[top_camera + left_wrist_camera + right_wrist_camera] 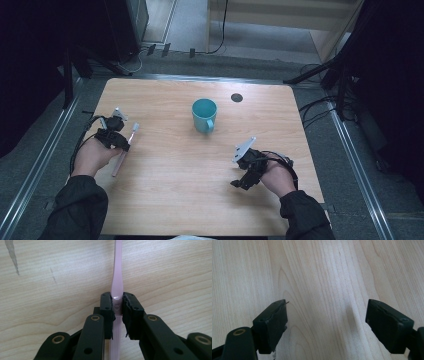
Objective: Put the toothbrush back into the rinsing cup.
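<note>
A pink toothbrush [128,144] lies on the wooden table [170,190] at the left, its bristle end pointing away from me. My left gripper [120,142] is shut on its handle. In the left gripper view the two black pads press on the pink toothbrush [117,282] from both sides, and my left gripper [117,305] sits low over the wood. A teal mug [204,114] stands upright at the table's middle back, its handle towards me. My right gripper [239,183] rests at the right front, and in its own view my right gripper [325,325] stands open over bare wood.
A small dark round grommet [236,97] sits in the tabletop behind and right of the mug. Metal rails run along the table's left and right sides. Cables lie on the floor beyond the far edge.
</note>
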